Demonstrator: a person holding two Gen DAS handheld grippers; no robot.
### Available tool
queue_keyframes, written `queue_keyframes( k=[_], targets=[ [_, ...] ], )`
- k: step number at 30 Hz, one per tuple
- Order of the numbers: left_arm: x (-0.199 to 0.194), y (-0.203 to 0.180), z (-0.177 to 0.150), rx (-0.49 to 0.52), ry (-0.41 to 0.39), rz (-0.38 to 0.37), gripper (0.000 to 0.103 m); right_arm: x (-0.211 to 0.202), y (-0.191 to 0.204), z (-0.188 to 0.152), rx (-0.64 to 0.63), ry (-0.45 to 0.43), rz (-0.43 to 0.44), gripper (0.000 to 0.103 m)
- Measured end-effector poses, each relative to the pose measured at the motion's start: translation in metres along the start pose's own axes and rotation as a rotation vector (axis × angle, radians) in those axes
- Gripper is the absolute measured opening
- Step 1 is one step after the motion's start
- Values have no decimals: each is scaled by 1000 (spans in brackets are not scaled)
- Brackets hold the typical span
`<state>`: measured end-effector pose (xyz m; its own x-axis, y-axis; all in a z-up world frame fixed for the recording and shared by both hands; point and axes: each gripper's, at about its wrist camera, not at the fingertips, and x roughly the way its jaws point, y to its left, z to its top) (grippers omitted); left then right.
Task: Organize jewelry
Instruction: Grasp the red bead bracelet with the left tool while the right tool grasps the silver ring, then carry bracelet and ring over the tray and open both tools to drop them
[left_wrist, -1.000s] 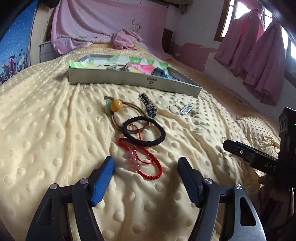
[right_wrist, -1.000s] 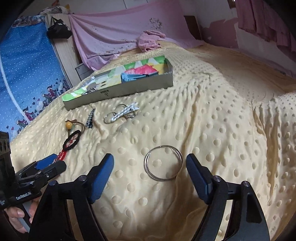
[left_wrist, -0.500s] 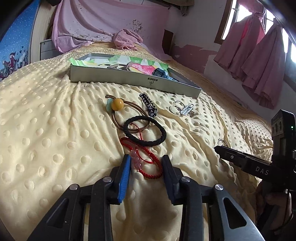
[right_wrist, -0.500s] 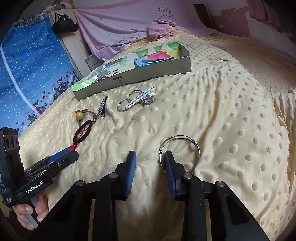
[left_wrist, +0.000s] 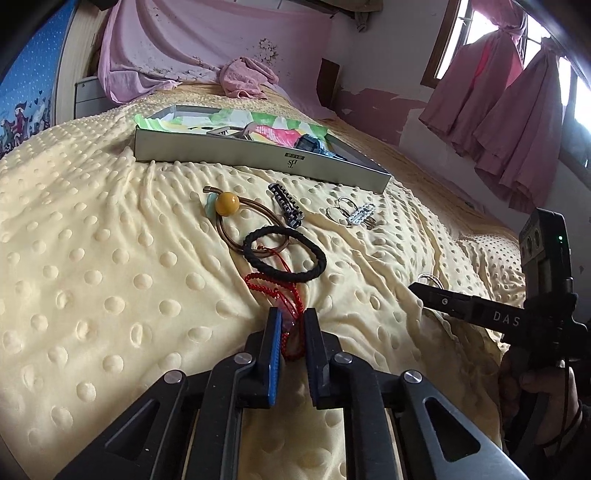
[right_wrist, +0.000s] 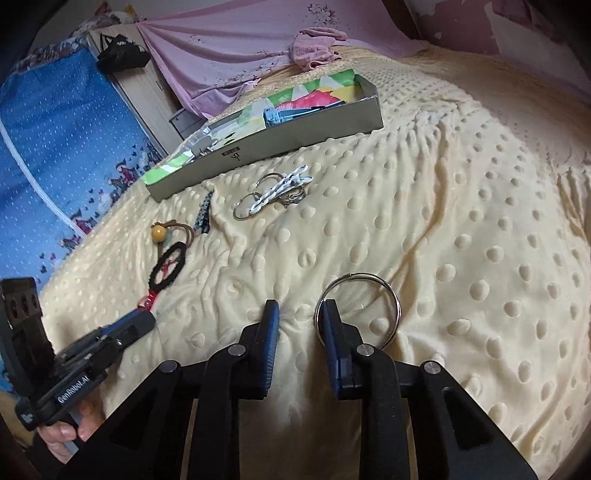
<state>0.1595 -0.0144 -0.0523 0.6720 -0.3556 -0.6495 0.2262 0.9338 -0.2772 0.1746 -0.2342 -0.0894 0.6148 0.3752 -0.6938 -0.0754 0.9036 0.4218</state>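
Note:
My left gripper (left_wrist: 291, 321) is shut on the near end of a red beaded bracelet (left_wrist: 273, 288) on the yellow dotted blanket. Beyond it lie a black hair tie (left_wrist: 284, 254), a brown cord with an orange bead (left_wrist: 226, 204), a black-and-white clip (left_wrist: 286, 205) and a bunch of silver rings (left_wrist: 354, 214). My right gripper (right_wrist: 299, 314) is half closed with nothing between the jaws; its right finger (right_wrist: 332, 332) rests on the left rim of a silver bangle (right_wrist: 369, 284). A grey box (left_wrist: 258, 153) with colourful lining lies farther back.
The box also shows in the right wrist view (right_wrist: 280, 136), holding a blue item. A pink cloth (left_wrist: 247, 77) lies behind it. Pink curtains (left_wrist: 517, 110) hang at the right, a blue patterned panel (right_wrist: 55, 166) stands at the left.
My left gripper has closed on the red bracelet and moved forward. My right gripper has narrowed from wide open and shifted left, so the bangle now sits at its right finger.

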Motion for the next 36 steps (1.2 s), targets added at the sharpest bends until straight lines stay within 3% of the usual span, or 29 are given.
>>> queue_keyframes(
  k=[5,14,19,30,36],
  targets=[
    [-4,-2,-1,4,-9,0,10,2,11,-4,-36,8,33,5],
    [-17,-19,-9,70,-31,-38,10,-1,26,-13,-95,24,129,4],
    [-24,-19,-10,71,-60,-43,10,-5,40,-18,-161,8,132,4],
    [-40,-18,-4,68,-147,-44,10,-26,52,-16,-214,-96,137,4],
    [-42,-17,24,63,-178,-57,10,-37,60,6,-243,-181,141,4]
  ],
)
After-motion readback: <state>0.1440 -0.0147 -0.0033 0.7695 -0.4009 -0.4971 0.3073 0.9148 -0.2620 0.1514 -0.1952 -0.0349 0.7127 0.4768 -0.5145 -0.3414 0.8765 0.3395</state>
